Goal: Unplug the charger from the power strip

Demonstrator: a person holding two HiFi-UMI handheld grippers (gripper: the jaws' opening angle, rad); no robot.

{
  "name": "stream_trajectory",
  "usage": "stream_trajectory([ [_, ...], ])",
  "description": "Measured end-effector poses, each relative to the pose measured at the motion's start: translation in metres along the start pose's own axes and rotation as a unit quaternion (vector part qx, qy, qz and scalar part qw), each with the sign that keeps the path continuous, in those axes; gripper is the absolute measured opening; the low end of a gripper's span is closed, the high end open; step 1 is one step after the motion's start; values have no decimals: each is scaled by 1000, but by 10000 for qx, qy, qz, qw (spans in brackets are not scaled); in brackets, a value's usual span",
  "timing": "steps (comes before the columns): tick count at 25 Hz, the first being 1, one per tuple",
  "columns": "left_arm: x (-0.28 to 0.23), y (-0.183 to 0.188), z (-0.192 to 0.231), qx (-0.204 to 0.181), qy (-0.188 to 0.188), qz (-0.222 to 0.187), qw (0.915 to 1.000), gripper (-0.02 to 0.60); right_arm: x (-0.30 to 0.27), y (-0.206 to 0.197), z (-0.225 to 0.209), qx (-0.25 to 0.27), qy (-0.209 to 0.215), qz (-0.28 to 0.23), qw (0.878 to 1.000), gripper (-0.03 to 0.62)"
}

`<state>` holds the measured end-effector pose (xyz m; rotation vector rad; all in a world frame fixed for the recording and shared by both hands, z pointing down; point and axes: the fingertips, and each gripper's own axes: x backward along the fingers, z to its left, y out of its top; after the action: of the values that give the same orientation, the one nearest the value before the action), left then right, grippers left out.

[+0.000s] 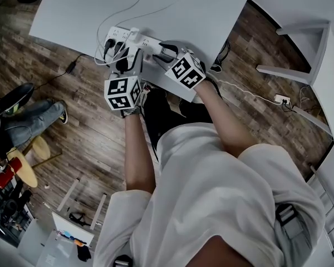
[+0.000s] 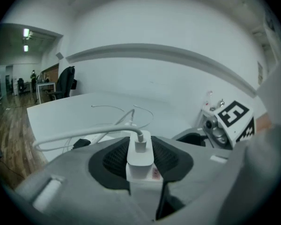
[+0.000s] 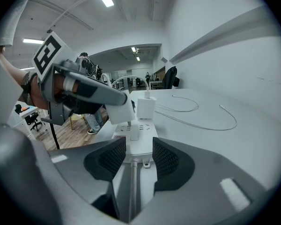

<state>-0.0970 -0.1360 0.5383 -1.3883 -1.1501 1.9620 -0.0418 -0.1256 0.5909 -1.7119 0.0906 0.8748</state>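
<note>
A white power strip (image 1: 131,38) lies near the front edge of the white table (image 1: 78,15). My right gripper (image 3: 139,156) is shut on the strip's near end (image 3: 136,142), one pad on each side, with the strip's cord running back between the jaws. My left gripper (image 2: 141,161) is shut on a white charger (image 2: 143,186). In the right gripper view this charger (image 3: 118,110) hangs just over the strip with a metal pin showing under it. Just beyond it, a second white charger (image 3: 146,108) with a cable in its top stands in the strip.
Black plugs (image 1: 112,48) fill the strip's left end. Loose white cables (image 3: 201,118) curl over the table behind it. A seated person's legs (image 1: 28,115) are at the left, and another strip (image 1: 282,99) lies on the wooden floor at the right.
</note>
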Motion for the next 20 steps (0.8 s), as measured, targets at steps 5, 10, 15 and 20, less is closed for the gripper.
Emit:
stream_trajectory([
  [5, 12, 9, 15, 444, -123, -247, 9986, 141, -1, 0, 0, 3, -34, -8, 10000, 181],
  [10, 20, -6, 9, 955, -275, -298, 9946, 141, -1, 0, 0, -9, -62, 4, 10000, 181],
  [15, 33, -19, 0, 1845, -920, -415, 9776, 143, 0, 0, 1, -52, -85, -31, 9999, 179],
  [20, 33, -47, -3, 2309, -1212, -123, 9653, 143, 1, 1, 0, -78, -150, -176, 9997, 179],
])
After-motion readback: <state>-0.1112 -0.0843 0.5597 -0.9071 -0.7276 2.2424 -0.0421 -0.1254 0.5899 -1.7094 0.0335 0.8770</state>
